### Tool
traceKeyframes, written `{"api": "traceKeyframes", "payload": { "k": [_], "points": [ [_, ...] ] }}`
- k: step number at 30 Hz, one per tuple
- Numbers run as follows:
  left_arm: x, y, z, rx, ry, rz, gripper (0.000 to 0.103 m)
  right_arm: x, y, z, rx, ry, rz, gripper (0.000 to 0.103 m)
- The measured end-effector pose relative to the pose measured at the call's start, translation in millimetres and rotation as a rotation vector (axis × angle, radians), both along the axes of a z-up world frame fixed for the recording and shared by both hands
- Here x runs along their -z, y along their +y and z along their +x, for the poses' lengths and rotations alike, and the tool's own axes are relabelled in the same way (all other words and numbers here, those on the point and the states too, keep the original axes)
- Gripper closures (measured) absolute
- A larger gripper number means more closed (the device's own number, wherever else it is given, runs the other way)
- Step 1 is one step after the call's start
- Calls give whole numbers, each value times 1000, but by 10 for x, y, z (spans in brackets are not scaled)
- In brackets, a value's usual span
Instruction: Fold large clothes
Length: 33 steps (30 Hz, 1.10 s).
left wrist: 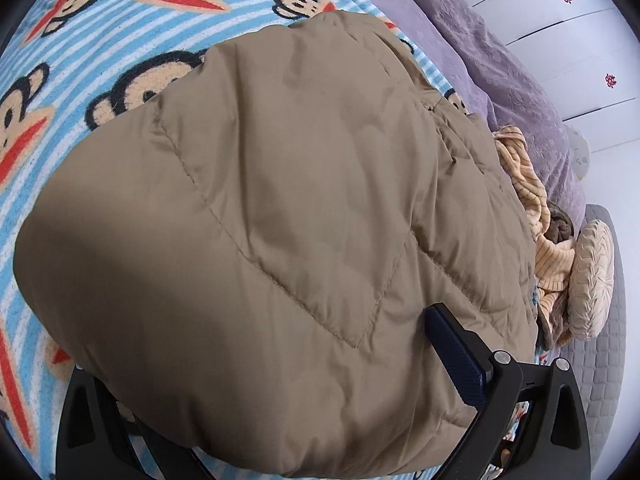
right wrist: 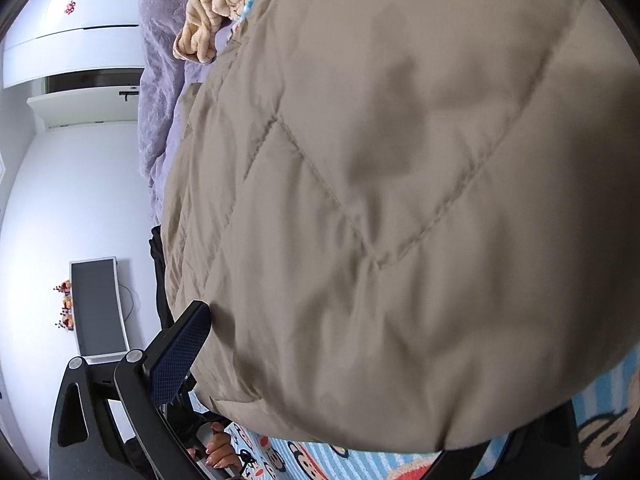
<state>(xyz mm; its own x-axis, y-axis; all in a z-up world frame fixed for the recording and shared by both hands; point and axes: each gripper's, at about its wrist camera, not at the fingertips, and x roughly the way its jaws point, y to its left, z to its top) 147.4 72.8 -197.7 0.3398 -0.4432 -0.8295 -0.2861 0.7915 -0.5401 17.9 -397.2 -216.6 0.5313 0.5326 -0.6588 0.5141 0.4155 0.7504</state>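
Left gripper (left wrist: 256,380) is buried in fabric: one blue-padded finger (left wrist: 454,356) pokes out on the right side of the tan quilted jacket (left wrist: 280,220), while the other finger is completely under the cloth, only its black base showing at lower left. The jacket's bulk sits draped between the two fingers, so the spread looks wide, but whether it's pinching anything I can't tell.

Over to the right gripper (right wrist: 340,380), and it's a mirror of that. One blue-padded finger (right wrist: 180,354) presses against the jacket's (right wrist: 400,200) edge at the left, the other lost beneath the puffy mass. Again, grip or no grip, the cloth hides it. A hand (right wrist: 218,450) shows at the bottom, on the handle.

Where's the jacket? Lying on the bed, on the monkey-print blanket (left wrist: 120,40) with the blue stripes, filling nearly the whole of both views. It reads as a rounded, bunched mound with diamond stitching on top, and layered edges along one side hint that something may be doubled over.

How far along? My call: mid-fold at best. No sleeves, collar or hem are visible, so the count of folds is anyone's guess, and no tidy rectangle shows yet. There's flattening and squaring left. Beyond it sit a purple cover (left wrist: 520,80), a crumpled cream striped garment (left wrist: 532,208) and a round cushion (left wrist: 592,280).
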Motion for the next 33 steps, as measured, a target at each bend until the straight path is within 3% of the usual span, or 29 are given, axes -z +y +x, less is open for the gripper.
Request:
{"api": "traceKeyframes", "payload": {
  "k": [4,7,8,9,12,14,17,21,24,33],
  "points": [
    [43,-3,46,-28,4,25,1,51,-27,-29,19,-2,22,0],
    [-13,0,23,-18,-24,52,27,53,-35,-49,42,11,39,0],
    [-36,8,21,-11,-33,42,43,51,-38,-68,50,17,38,5],
    [-60,20,16,-6,-40,33,54,42,-44,-88,58,25,26,22],
    [-214,-12,-11,34,-82,105,72,10,-46,-146,69,12,35,60],
    [-348,-95,-44,85,-124,186,78,-78,-25,-189,72,-9,11,70],
    [-530,-182,-118,148,-184,257,82,-201,10,-245,61,-36,-16,75],
    [-692,-109,-210,189,-225,255,83,-310,84,-410,50,-49,-33,77],
    [-769,-91,-320,245,-250,295,83,-357,179,-571,38,-45,-52,77],
    [-769,139,-1003,314,-222,289,83,-341,294,-1198,20,14,-29,77]
  ]
}}
